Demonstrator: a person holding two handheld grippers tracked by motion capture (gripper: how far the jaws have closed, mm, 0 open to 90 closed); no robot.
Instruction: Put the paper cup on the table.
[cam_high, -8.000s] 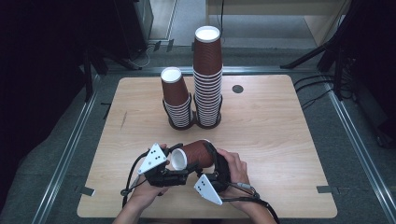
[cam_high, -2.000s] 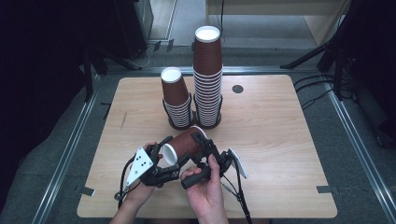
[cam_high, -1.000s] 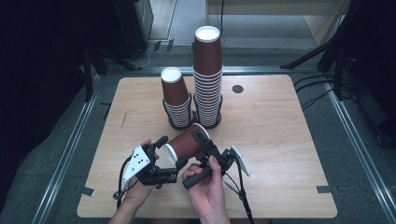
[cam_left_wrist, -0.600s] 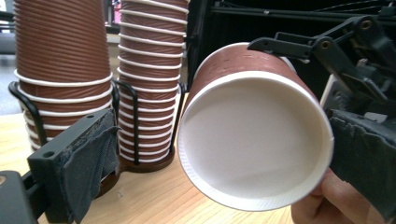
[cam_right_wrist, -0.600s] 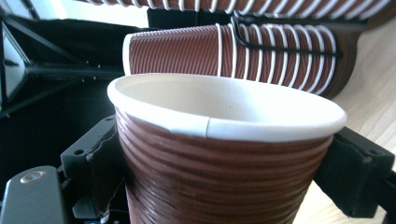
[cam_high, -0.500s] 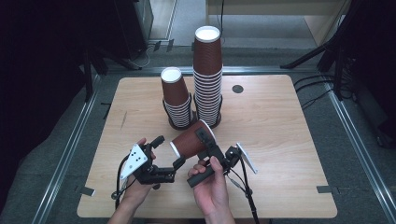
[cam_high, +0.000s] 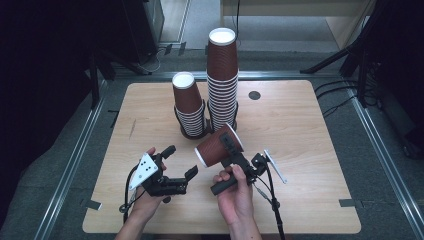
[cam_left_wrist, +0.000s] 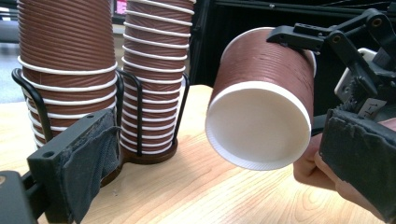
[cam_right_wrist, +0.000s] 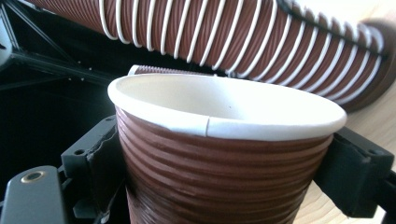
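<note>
Wooden, pale and rectangular, the tabletop (cam_high: 310, 135) carries two black wire holders near its far middle, each filled with a nested stack of ribbed brown paper cups turned bottom up: the tall stack (cam_high: 222, 80) and, touching its left, the short stack (cam_high: 188, 106). The left gripper view cuts off both stack tops and shows the round base and wire uprights of the holder (cam_left_wrist: 140, 116), which the high view barely resolves. A single ribbed brown paper cup with a white rim (cam_high: 218, 146) is clamped by its wall in the right gripper (cam_high: 235, 155), held tilted above the table just in front of the stacks, mouth towards the left gripper (cam_high: 175, 165), whose jaws have just spread and stand wide apart with nothing between them. The right gripper view hides the cup's base.
</note>
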